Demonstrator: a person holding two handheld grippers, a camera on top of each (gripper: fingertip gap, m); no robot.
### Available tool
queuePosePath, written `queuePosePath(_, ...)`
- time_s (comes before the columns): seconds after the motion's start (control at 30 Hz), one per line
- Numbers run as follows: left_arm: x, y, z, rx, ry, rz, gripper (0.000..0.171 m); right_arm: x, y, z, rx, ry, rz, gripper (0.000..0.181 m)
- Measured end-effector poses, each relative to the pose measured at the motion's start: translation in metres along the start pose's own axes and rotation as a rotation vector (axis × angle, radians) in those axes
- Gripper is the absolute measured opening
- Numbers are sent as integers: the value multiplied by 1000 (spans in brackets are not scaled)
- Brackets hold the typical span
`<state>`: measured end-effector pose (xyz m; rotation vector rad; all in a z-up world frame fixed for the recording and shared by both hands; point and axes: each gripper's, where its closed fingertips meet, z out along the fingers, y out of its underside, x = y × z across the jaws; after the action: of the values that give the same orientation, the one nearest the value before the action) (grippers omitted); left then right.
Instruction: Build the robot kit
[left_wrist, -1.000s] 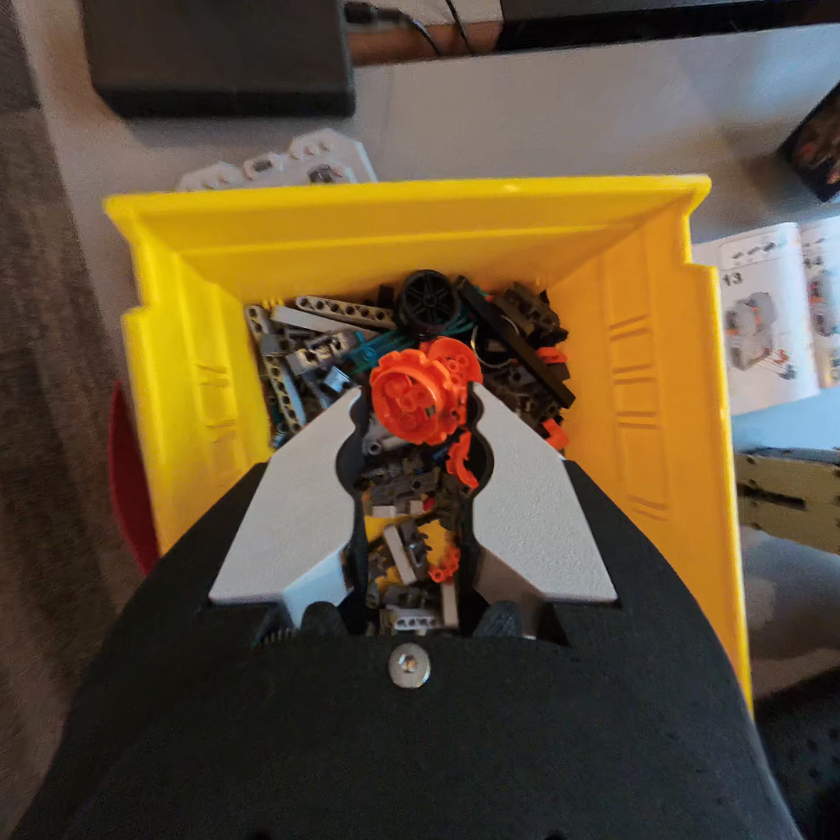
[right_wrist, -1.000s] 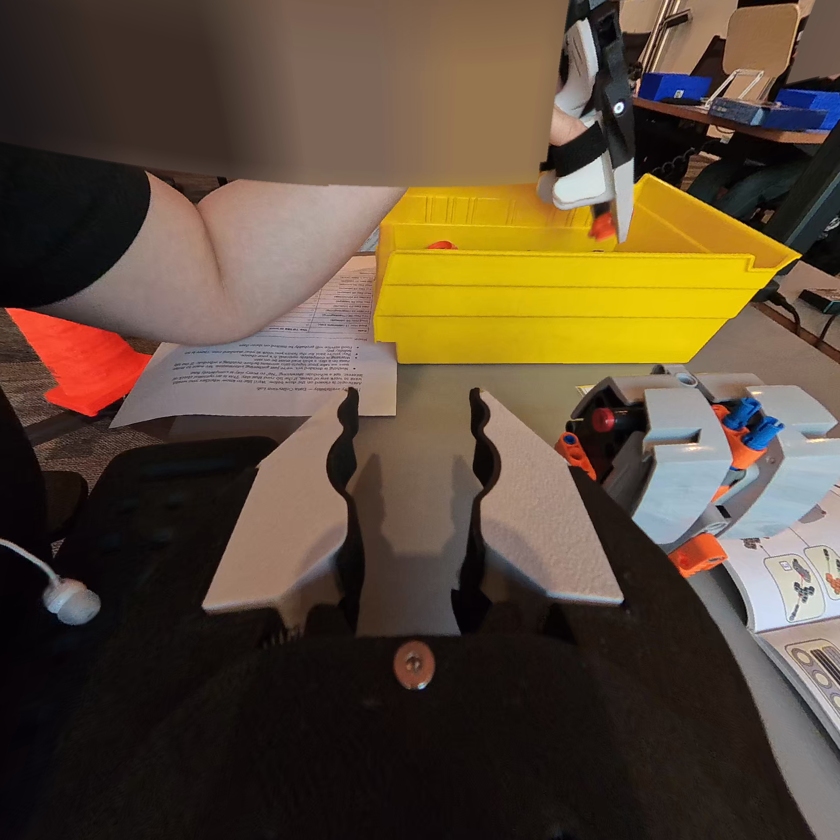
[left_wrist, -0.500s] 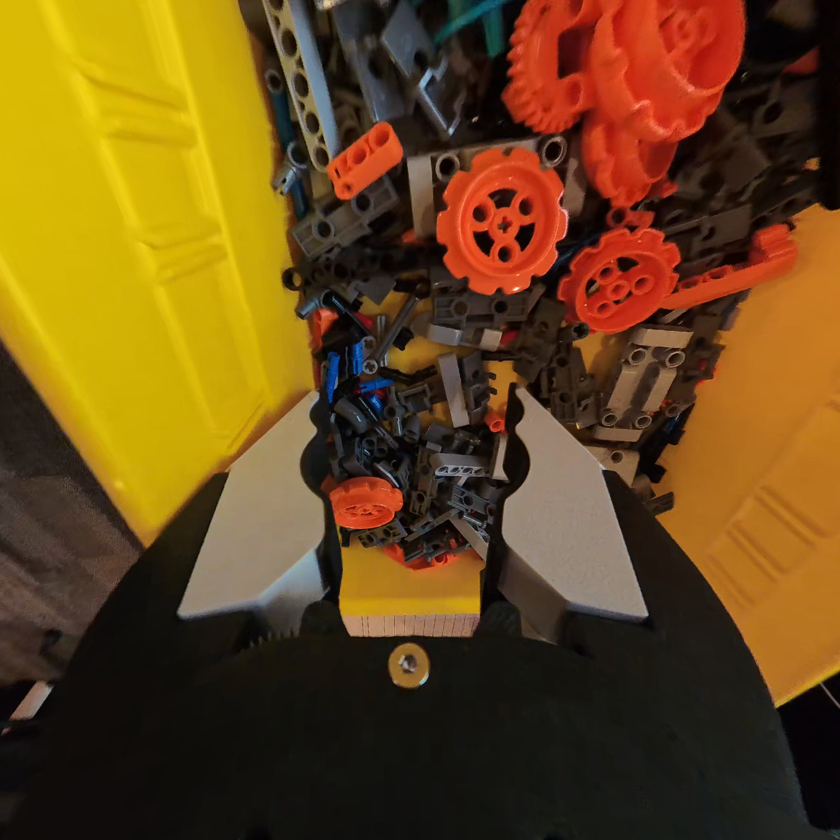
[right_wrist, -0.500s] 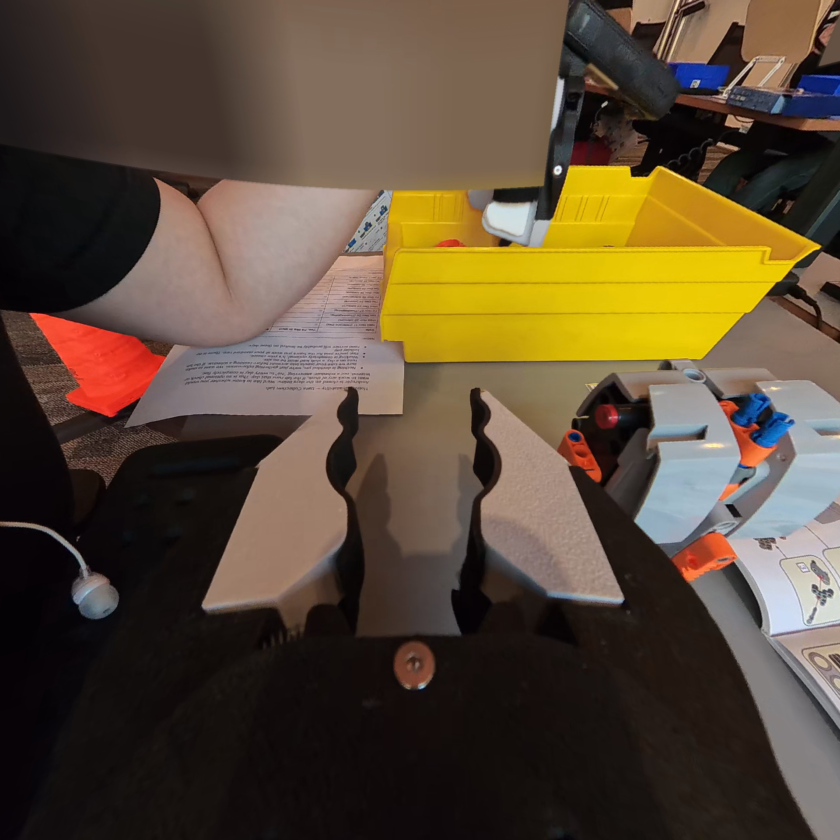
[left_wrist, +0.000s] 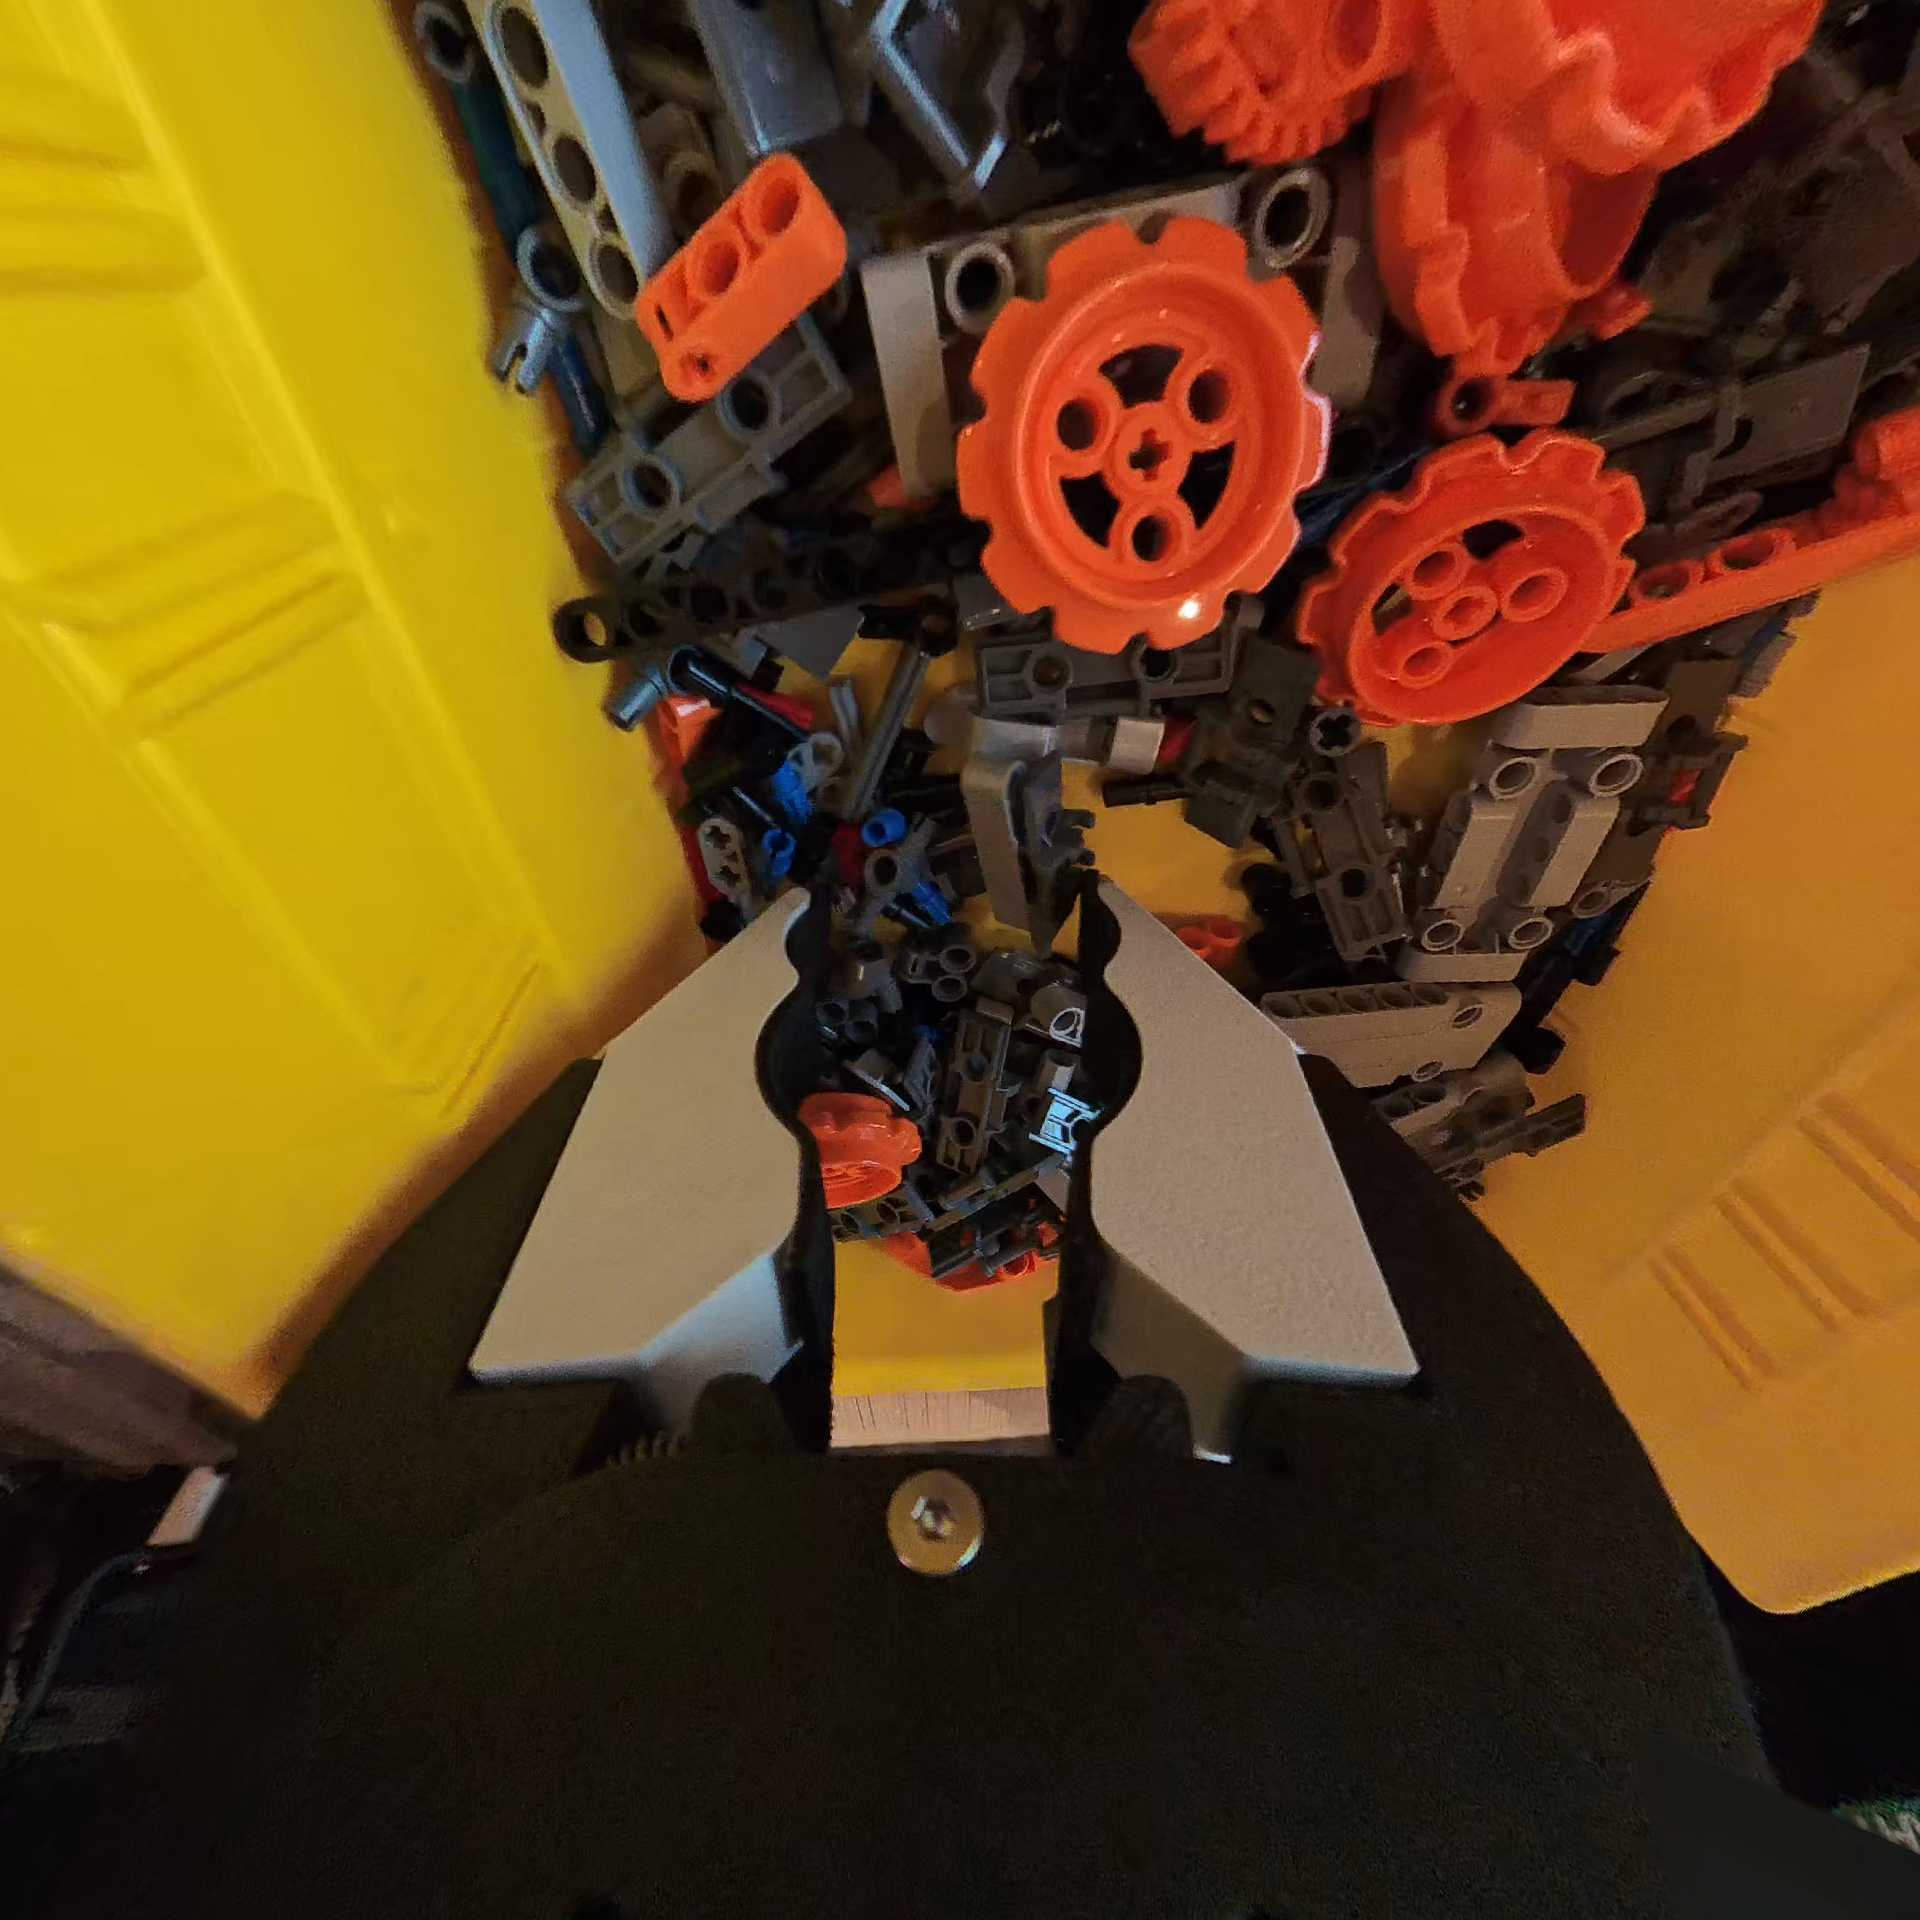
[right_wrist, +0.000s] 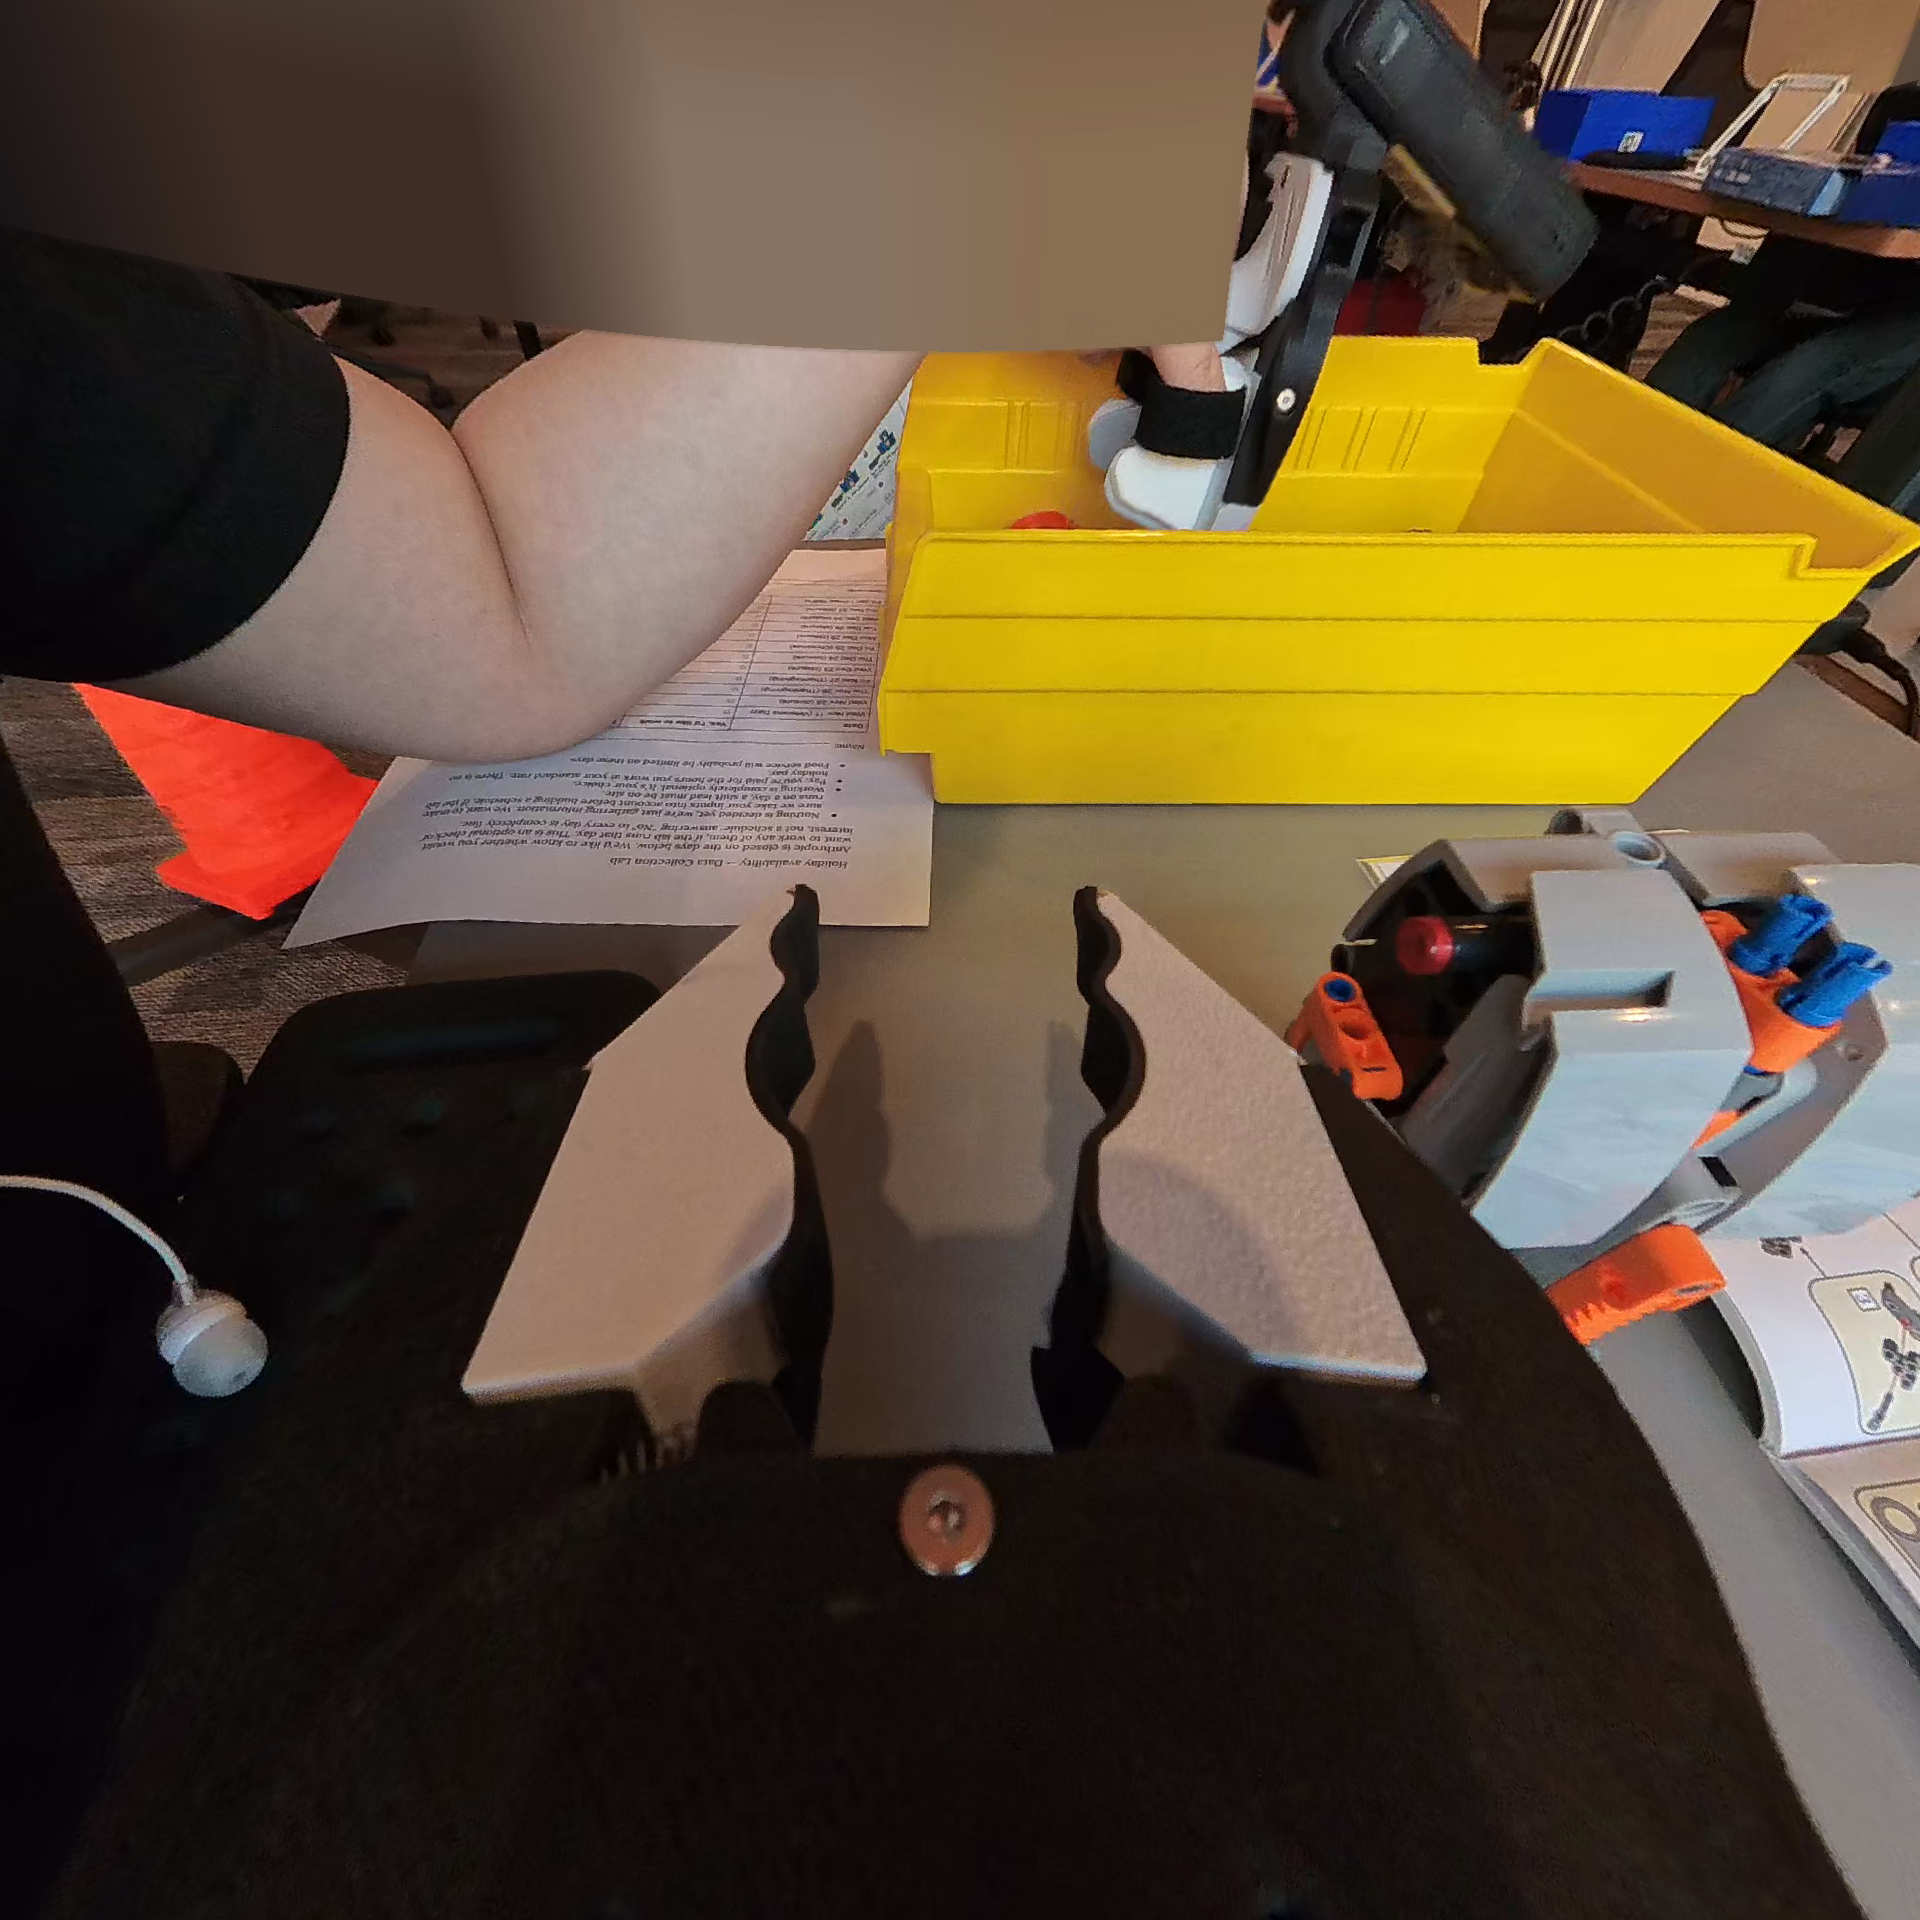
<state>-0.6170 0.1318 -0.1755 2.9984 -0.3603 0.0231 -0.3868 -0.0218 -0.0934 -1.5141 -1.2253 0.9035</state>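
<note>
booklet (right_wrist: 1849, 1382) cut by right edge, orange cone (right_wrist: 244, 800) half behind arm (right_wrist: 540, 582)

bin (right_wrist: 1351, 665) behind paper sheet (right_wrist: 644, 831) | brick model (right_wrist: 1621, 1049) right, before bin | loose parts (left_wrist: 1039, 790) in bin

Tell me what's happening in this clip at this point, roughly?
A person holds a gripper in each hand. The left gripper is down inside the yellow bin, open, its fingertips over a heap of small grey and black building pieces, with a small orange wheel between the fingers. Large orange gears lie further in. The right gripper is open and empty above the grey table, beside a partly built grey and orange model and a printed sheet.
</note>
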Motion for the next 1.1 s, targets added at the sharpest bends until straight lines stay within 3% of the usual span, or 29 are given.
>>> queuePosePath(0.03,2,-5,-5,37,6,8,42,0,0,0,0,0,3,48)
queuePosePath(0.07,6,-14,-11,95,28,18,15,0,0,0,1,-1,6,48)
queuePosePath(0.1,9,-23,-18,155,49,23,11,1,0,0,2,-1,8,48)
queuePosePath(0.37,20,-51,-45,356,104,49,12,1,1,1,-1,-5,17,48)
queuePosePath(0.4,26,-50,-47,361,136,52,23,1,1,0,-1,-4,17,48)
queuePosePath(0.47,29,-39,-42,306,153,55,47,1,1,0,-1,-5,18,48)
queuePosePath(0.7,3,-3,-12,77,86,-76,46,0,1,0,-2,-10,17,48)
queuePosePath(0.8,6,8,1,-18,104,-60,52,-1,2,1,-8,-15,17,48)
queuePosePath(0.9,3,-4,2,16,73,-52,45,-2,3,2,-13,-19,15,48)
queuePosePath(0.97,8,-12,0,43,109,-36,26,-2,3,2,-13,-17,11,48)
queuePosePath(1.1,13,-21,-5,92,134,1,25,-1,3,2,-13,-18,15,48)
